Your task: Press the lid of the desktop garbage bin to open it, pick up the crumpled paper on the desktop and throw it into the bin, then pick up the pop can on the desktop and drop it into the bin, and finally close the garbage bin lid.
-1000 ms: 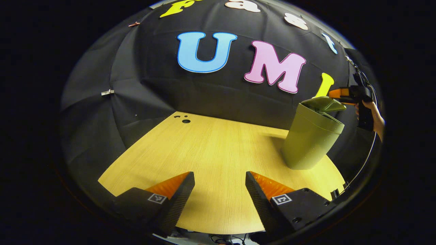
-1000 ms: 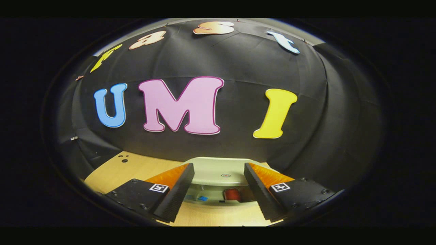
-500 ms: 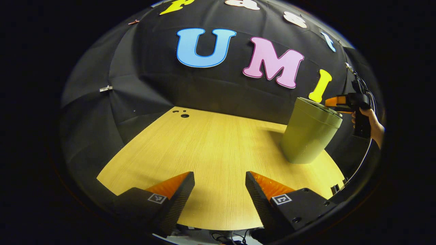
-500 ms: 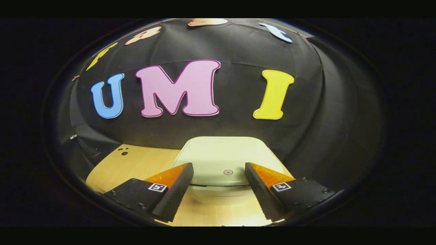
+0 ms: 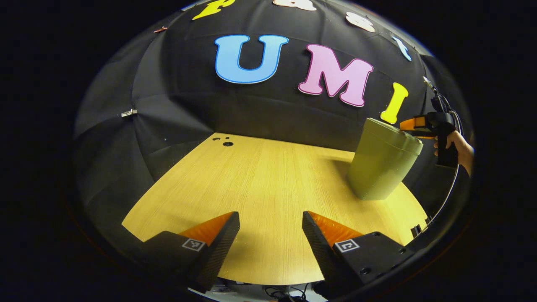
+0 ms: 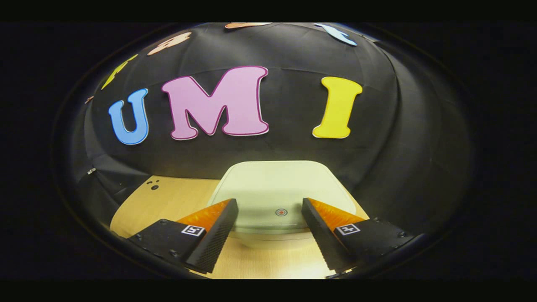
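An olive-green garbage bin [image 5: 379, 167] stands at the right side of the wooden table [image 5: 260, 184], its lid [image 5: 394, 133] lying flat. In the right gripper view the lid [image 6: 279, 191] is down, with a small round mark near its front edge. My right gripper [image 6: 269, 207] is open and hovers just above the lid's front edge, fingers either side of the mark. Farther off in the left gripper view, that right gripper [image 5: 413, 125] sits at the bin's top rim, held by a hand [image 5: 459, 149]. My left gripper [image 5: 270, 220] is open above the table's near edge, holding nothing.
Small holes [image 5: 226, 141] mark the table's far left corner. A cable [image 5: 449, 197] hangs below the hand at the right. The table's near edge [image 5: 268, 282] lies just under my left gripper.
The bin lid went from tilted open to flat and closed. My right gripper came down toward the lid's front edge and has since barely moved. The left gripper stayed put.
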A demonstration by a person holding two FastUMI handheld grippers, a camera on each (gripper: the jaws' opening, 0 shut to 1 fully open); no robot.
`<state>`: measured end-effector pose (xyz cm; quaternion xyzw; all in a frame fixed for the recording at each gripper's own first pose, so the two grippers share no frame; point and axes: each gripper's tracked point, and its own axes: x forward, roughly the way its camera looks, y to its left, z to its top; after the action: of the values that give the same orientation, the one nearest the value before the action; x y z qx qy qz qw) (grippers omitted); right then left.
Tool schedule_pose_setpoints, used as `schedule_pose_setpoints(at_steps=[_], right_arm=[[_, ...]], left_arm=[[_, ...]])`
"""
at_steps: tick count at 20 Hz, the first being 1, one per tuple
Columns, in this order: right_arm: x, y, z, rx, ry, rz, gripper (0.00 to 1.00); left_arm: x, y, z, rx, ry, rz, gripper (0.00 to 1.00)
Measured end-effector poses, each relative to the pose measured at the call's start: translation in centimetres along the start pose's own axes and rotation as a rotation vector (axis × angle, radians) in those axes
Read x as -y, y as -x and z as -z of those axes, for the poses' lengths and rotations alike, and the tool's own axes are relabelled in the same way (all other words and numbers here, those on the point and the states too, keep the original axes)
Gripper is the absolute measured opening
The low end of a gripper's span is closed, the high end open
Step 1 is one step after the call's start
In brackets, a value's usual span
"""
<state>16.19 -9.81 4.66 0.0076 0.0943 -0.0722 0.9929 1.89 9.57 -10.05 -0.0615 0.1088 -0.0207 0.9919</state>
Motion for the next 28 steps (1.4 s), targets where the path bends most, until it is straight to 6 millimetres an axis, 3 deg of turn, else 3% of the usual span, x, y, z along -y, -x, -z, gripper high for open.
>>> schedule_pose_setpoints(at_steps=[5, 9, 14, 18, 22, 28], right_arm=[[-0.1, 0.4, -0.8, 0.075, 0.002, -0.001, 0.98], [-0.2, 1.3, -0.6, 0.078, 0.011, 0.017, 0.97], [-1.3, 5.1, -2.9, 0.224, 0.015, 0.008, 0.97], [-2.8, 8.9, -3.1, 0.296, 0.014, -0.015, 0.96], [-4.9, 11.7, -1.0, 0.306, 0.031, -0.063, 0.96], [-5.5, 14.4, 3.1, 0.274, 0.041, -0.075, 0.96]], left_arm=[[0.5, -0.4, -0.4, 0.007, 0.003, 0.011, 0.96], [0.8, -0.4, -2.1, 0.036, -0.034, 0.020, 0.96], [1.6, 0.3, -5.0, 0.099, -0.050, 0.026, 0.96], [2.2, 1.5, -7.1, 0.165, -0.082, -0.001, 0.96], [3.1, 2.8, -8.5, 0.219, -0.131, -0.017, 0.96], [5.7, 5.1, -10.0, 0.291, -0.144, -0.007, 0.96]])
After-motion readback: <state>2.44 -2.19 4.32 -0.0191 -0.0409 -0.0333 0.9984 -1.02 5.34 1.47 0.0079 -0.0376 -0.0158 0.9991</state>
